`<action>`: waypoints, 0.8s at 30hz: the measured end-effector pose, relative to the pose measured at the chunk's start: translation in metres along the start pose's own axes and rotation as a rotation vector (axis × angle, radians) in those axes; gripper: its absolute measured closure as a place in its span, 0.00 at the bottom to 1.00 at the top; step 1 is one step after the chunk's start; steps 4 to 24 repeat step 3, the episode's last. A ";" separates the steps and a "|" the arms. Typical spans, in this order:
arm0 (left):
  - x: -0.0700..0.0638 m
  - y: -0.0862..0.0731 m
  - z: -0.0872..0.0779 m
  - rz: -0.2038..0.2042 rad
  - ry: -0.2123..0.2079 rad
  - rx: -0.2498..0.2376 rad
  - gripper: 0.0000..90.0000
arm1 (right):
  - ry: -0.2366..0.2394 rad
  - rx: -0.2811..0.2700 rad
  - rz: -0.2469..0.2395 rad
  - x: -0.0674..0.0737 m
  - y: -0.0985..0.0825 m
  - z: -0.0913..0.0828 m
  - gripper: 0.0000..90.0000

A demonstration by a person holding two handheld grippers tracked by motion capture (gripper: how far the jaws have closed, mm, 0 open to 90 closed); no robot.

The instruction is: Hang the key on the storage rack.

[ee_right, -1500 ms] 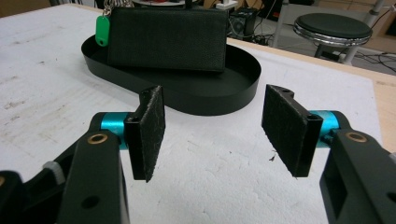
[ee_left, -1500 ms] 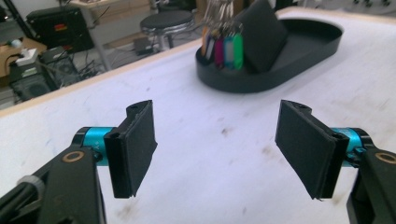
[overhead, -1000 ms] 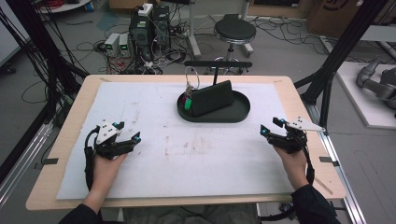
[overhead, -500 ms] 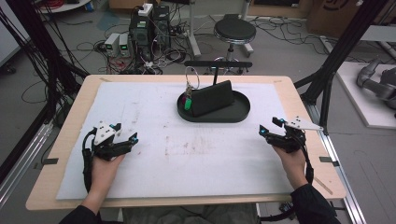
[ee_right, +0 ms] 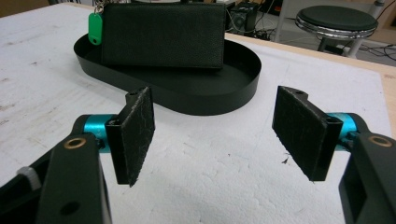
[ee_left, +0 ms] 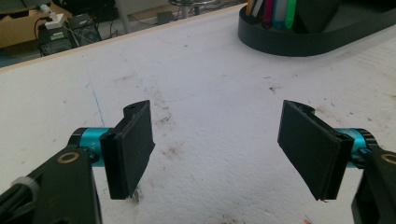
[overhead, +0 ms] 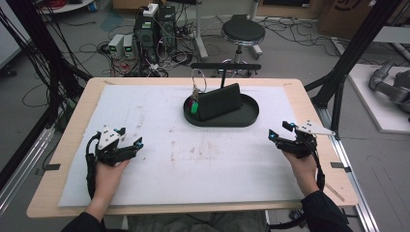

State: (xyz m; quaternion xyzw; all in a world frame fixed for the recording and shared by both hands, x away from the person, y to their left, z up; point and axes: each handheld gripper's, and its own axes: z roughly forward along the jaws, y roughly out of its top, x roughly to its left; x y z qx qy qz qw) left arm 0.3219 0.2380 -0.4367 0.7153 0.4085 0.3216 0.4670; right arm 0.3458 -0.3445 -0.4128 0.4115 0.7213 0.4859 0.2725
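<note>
Black leather wallet [overhead: 220, 101] is stood on its long edge in the black oval plastic tray [overhead: 251, 115], far centre, long axis running left-right; its base is hidden by the tray rim. Green key tag [overhead: 194, 107] at its left end, no writing legible. Left gripper [overhead: 136, 145] and right gripper [overhead: 271, 137] are rested near, both jaw pairs wide apart, nothing held.

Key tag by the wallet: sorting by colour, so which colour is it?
Green key tag, clearest in the right gripper view.
</note>
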 end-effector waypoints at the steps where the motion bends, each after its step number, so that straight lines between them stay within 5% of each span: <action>1: 0.000 0.000 0.001 -0.002 0.001 -0.001 0.30 | 0.000 0.000 0.000 0.000 0.000 0.000 0.34; 24: 0.001 0.001 0.002 0.001 0.001 0.004 0.30 | -0.001 0.007 -0.001 -0.001 -0.001 0.001 0.33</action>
